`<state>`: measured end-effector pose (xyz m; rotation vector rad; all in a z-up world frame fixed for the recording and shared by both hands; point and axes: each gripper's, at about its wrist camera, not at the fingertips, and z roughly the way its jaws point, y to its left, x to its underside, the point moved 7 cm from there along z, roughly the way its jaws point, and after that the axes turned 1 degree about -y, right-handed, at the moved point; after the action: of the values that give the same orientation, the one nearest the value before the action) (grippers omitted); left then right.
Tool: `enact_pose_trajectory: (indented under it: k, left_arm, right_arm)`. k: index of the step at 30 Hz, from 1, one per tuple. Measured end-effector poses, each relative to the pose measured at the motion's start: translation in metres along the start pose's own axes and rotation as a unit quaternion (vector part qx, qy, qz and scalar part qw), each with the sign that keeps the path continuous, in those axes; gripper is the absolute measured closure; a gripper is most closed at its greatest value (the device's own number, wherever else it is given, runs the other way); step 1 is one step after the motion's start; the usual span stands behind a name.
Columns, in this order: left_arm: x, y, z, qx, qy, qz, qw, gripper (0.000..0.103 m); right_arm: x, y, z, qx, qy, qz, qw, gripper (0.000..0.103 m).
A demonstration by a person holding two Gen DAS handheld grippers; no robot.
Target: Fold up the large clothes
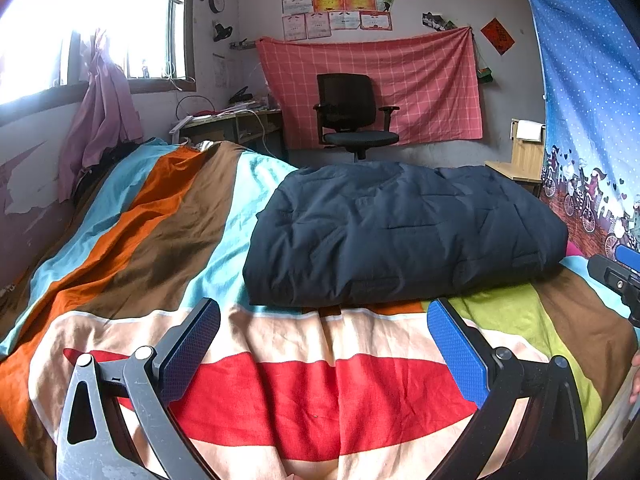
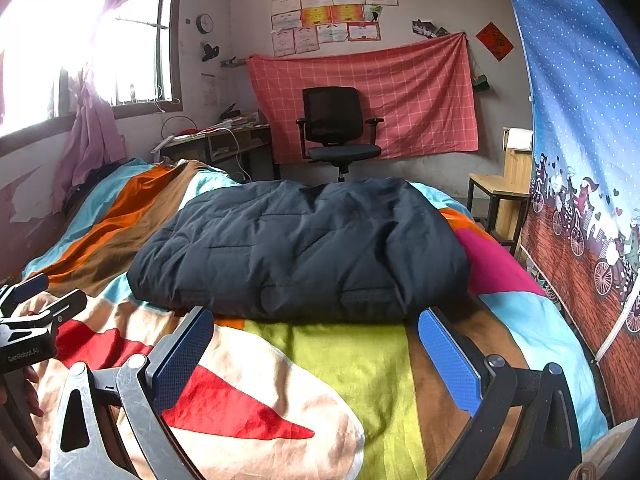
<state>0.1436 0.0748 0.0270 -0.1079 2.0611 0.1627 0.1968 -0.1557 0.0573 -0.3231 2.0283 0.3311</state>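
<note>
So the dark puffy jacket (image 2: 296,244) sits folded on the striped bedspread (image 1: 320,392), long side running left-right just ahead of both wide-open, empty grippers, and the right gripper (image 2: 316,356) looks a bit nearer its edge than the left gripper (image 1: 324,352).

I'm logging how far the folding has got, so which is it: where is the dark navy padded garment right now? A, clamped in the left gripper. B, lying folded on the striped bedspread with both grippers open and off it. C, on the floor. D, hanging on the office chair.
B: the navy garment lies as a folded bundle on the bedspread, while the left gripper and right gripper stand open short of it.
</note>
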Motion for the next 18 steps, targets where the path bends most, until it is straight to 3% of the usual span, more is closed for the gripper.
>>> enact_pose_trajectory:
  k: [18]
  left_arm:
    - [0.0001,-0.0014,0.0005,0.002,0.001,-0.001,1.0,0.001]
  right_arm:
    - [0.0005,0.0004,0.0,0.001,0.0,0.001,1.0,0.0]
